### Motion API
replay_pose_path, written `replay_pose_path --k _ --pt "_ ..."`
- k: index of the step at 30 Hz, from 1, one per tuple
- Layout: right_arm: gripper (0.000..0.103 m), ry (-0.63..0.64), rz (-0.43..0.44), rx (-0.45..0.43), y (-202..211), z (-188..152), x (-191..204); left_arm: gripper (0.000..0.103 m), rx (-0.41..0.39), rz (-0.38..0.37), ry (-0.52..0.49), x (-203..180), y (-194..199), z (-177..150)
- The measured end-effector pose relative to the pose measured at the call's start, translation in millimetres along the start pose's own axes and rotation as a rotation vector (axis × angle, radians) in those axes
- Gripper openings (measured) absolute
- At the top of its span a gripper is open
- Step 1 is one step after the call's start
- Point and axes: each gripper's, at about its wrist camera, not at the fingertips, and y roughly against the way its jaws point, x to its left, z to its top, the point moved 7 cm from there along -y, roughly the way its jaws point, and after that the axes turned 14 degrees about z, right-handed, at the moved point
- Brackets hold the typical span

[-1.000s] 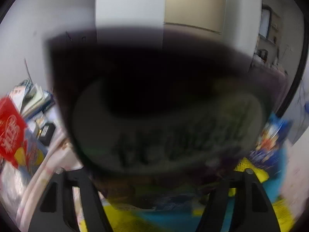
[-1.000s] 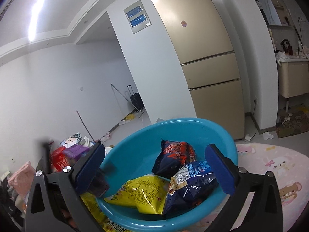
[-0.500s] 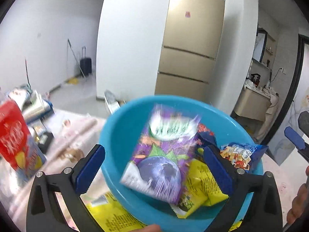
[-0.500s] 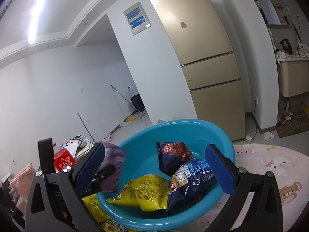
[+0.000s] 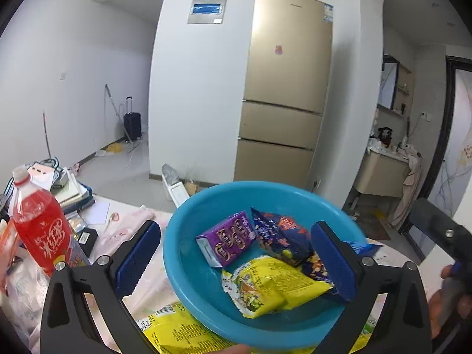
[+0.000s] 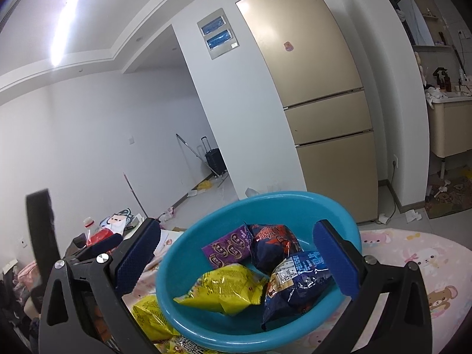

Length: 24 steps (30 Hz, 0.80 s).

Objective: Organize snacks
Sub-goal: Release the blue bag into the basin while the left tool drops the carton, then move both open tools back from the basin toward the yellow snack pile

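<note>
Left gripper [image 5: 236,261] spread, empty; purple snack box [image 5: 226,238] in blue basin [image 5: 188,277] just ahead; right gripper [image 6: 237,259] spread, empty

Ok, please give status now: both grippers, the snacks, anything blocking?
Left gripper open, empty. Right gripper open, empty. Purple box lies in blue basin with yellow and dark blue bags. One yellow bag outside, beside basin. Nothing blocking.

"冰红茶" on the red bottle [image 5: 41,230]
</note>
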Motion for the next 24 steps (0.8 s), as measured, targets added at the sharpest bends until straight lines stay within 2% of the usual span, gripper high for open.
replay_pose_path --k 4,9,12,16,18,20,22,24 --pt "0.103 0.016 0.002 -0.021 8.2 6.9 5.6 0.103 -0.067 0.046 -0.031 -1.0 17.7 9.1" --pt "0.103 0.021 0.048 -0.08 27.8 22.7 22.1 0.103 -0.055 -0.002 -0.02 0.1 33.8 17.9" --pt "0.103 0.001 0.135 -0.133 45.1 35.1 36.5 0.103 -0.069 0.007 -0.001 5.9 52.3 27.7" --pt "0.103 0.099 0.178 -0.169 77.8 54.0 62.7 0.103 -0.151 -0.02 0.035 11.8 91.0 43.0" --pt "0.103 0.127 0.164 -0.18 95.9 60.5 71.8 0.103 -0.177 -0.014 0.017 10.7 113.0 47.0" --pt "0.103 0.129 0.129 -0.162 103.7 58.9 76.1 0.103 -0.21 -0.013 -0.056 4.7 134.3 44.2" --pt "0.103 0.152 0.105 -0.109 103.3 50.3 80.8 0.103 -0.261 -0.042 -0.11 0.5 155.7 38.8" --pt "0.103 0.195 0.062 -0.059 99.9 37.3 83.1 0.103 -0.267 -0.089 -0.118 -1.1 166.4 32.6"
